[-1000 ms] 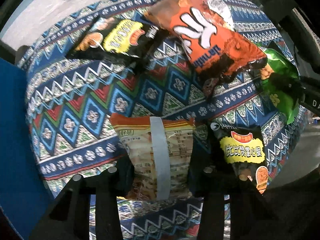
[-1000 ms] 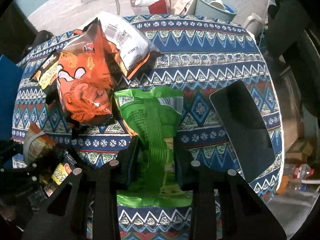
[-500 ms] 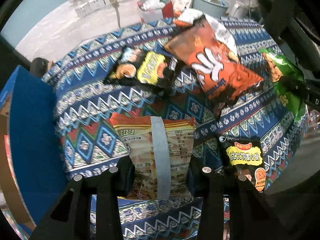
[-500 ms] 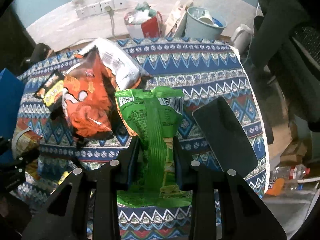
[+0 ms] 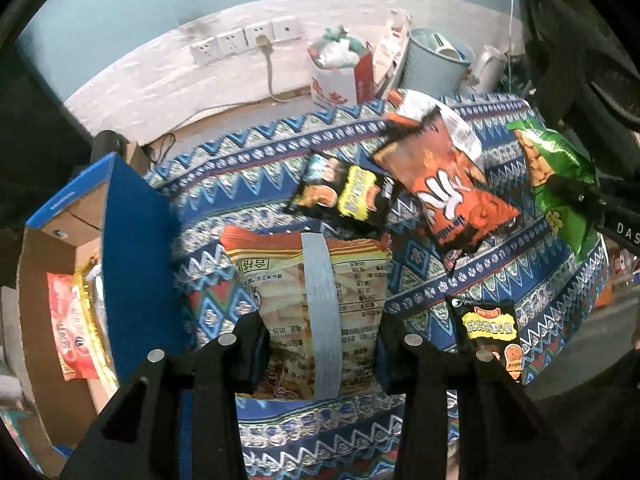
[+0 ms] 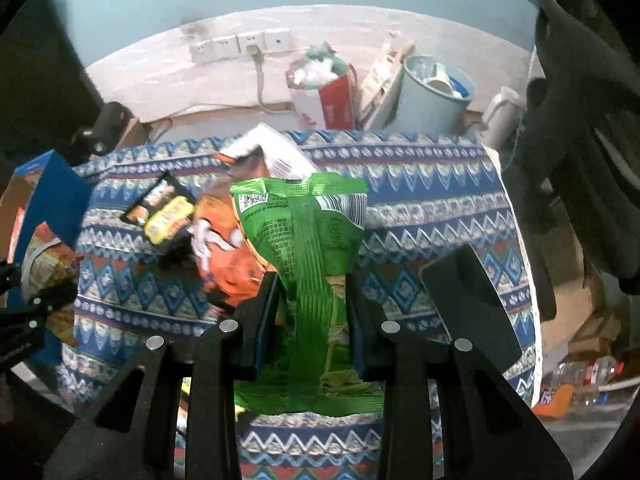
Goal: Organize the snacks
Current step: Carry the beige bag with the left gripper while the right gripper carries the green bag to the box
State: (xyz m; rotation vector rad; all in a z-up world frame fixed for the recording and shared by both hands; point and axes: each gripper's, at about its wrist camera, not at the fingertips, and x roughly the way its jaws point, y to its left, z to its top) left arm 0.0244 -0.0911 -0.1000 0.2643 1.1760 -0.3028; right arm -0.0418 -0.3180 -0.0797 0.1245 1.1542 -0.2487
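My left gripper (image 5: pixel 320 344) is shut on an orange and yellow snack bag (image 5: pixel 312 280) with a grey seam, held above the patterned tablecloth (image 5: pixel 248 184). My right gripper (image 6: pixel 312 312) is shut on a green snack bag (image 6: pixel 308 240), also lifted; that green bag (image 5: pixel 556 176) shows at the right of the left wrist view. On the cloth lie an orange bag (image 5: pixel 448 184), a black and yellow bag (image 5: pixel 348 192) and a small black bag (image 5: pixel 488 328). A blue cardboard box (image 5: pixel 132 248) stands open at the left with red packets inside.
A black phone (image 6: pixel 468 308) lies on the cloth at the right. Behind the table stand a red and white paper bag (image 6: pixel 324 88), a pale blue bin (image 6: pixel 432 96) and a wall socket strip (image 6: pixel 240 44). A dark chair (image 6: pixel 592 184) is on the right.
Both grippers have risen with their bags and tilted up, so the table looks smaller and the wall and floor show. The blue box has come into the left wrist view.
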